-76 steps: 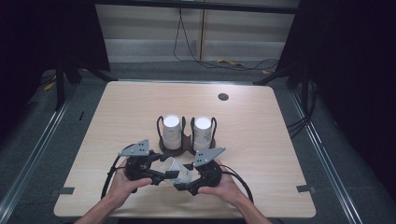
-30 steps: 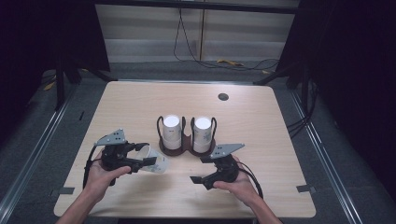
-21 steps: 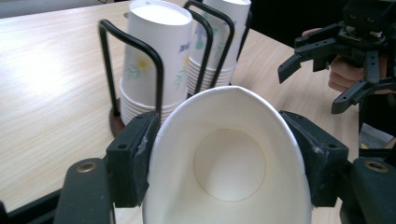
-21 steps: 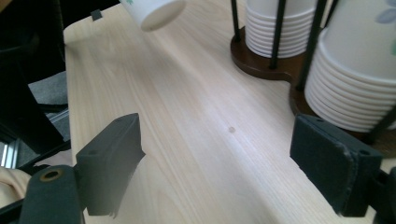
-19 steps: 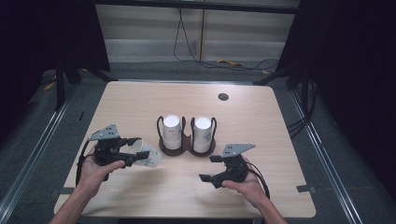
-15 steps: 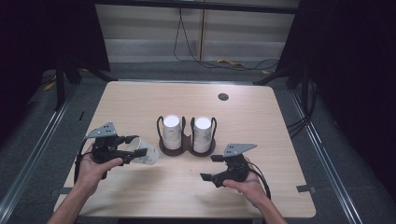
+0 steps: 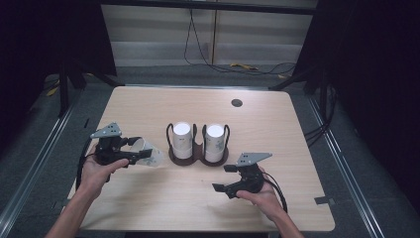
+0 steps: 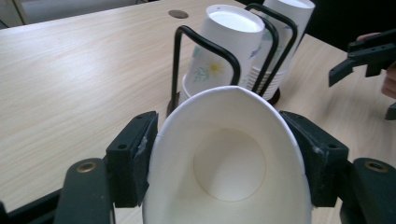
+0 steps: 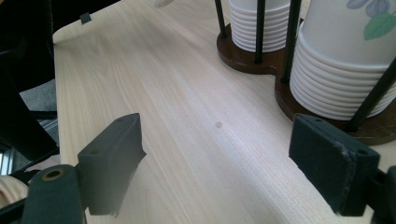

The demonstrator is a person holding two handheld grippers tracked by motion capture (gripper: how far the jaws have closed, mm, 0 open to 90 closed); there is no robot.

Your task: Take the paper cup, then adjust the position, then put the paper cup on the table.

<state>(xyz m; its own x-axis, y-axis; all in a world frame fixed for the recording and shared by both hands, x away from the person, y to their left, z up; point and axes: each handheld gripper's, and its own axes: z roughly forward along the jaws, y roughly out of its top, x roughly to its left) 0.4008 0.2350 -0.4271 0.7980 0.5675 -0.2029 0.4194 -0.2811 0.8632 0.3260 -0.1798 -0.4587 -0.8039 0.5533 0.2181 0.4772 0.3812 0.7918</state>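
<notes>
White paper cup (image 8: 229,163) is sitting clamped in the left tool (image 7: 141,152), mouth facing the left gripper view camera, rim squeezed into an oval between the two black jaws. From the high view the cup (image 7: 150,154) is lying sideways, over the left part of the light wooden bench (image 7: 277,129), left of the rack and near it. Can't tell whether it's touching the bench surface.

Black wire two-slot cup rack on a dark round-lobed base (image 7: 198,154) is standing mid-bench, each slot holding an upside-down stack of white paper cups with a flower print: left stack (image 7: 182,140), right stack (image 7: 214,143). In the left gripper view the rack is sitting just beyond the held cup.

Right tool (image 7: 224,178) is hanging over the bench in front of and to the right of the rack, jaws spread wide, nothing between them; the right gripper view is looking across bare wood with the rack base (image 9: 243,53) at upper right.

Small dark round grommet (image 7: 236,102) is sitting at the far side of the bench.
</notes>
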